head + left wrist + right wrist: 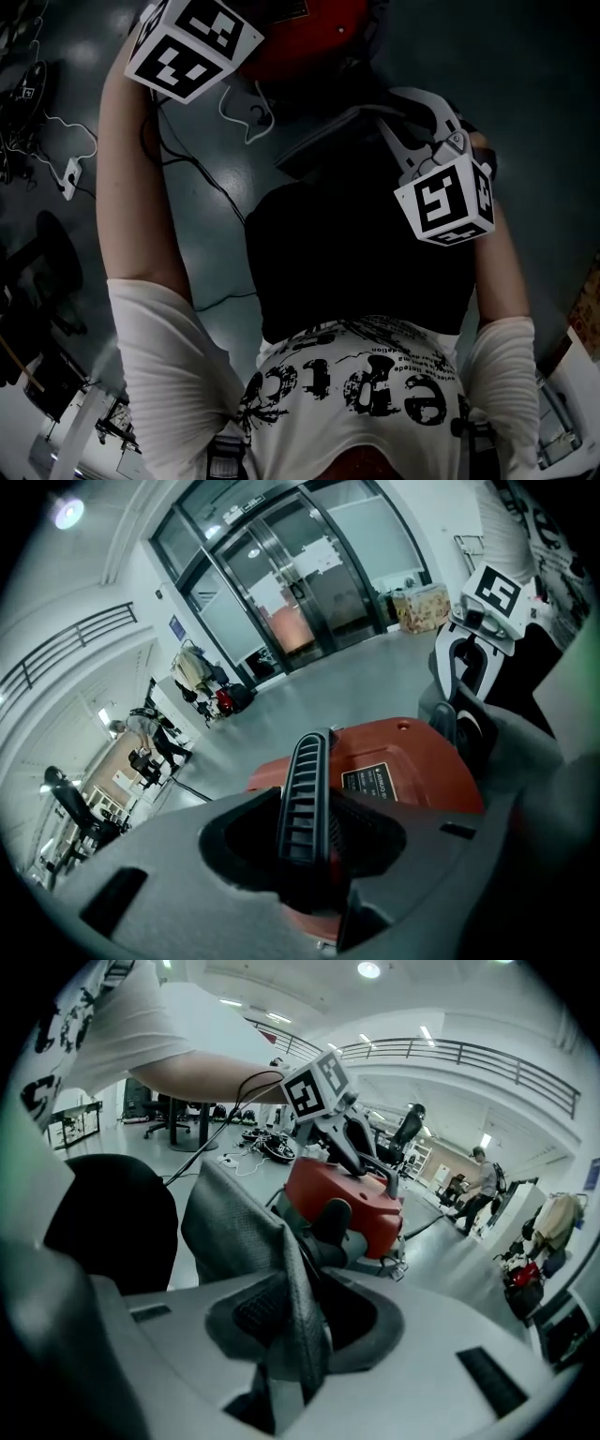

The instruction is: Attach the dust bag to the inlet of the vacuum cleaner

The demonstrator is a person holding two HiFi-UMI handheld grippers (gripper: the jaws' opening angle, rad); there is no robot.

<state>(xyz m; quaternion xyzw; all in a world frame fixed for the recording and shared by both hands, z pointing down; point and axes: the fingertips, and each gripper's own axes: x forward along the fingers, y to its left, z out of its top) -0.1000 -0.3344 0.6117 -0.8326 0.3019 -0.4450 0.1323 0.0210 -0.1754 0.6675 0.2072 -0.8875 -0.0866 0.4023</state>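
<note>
The left gripper (314,822) is closed on the black ribbed handle (305,780) of the red vacuum (412,771), which fills the lower centre of the left gripper view. The right gripper (295,1335) is clamped on a fold of the grey bag (234,1222), and the cloth rises from its jaws toward the upper left of the right gripper view. Beyond the fold, at the centre of that frame, sits the vacuum, with a dark stub (333,1218) on its near side that is probably the inlet. The bag's edge lies just beside it, but I cannot tell whether the 2 touch.

In the head view the vacuum is at the top centre, with the 2 grippers to its left and right.

The bag looks like light, woven cloth, limp and creased. It will probably sag and fold rather than keep its mouth open, and a grip on loose cloth gives little control. A firmer hold would be at the mouth, on any collar or stiff rim, though no such part shows clearly here. The vacuum looks rigid and heavier, so holding it by the handle should steady it while the bag's mouth is pushed on. The weave should not slip much in the jaws.
</note>
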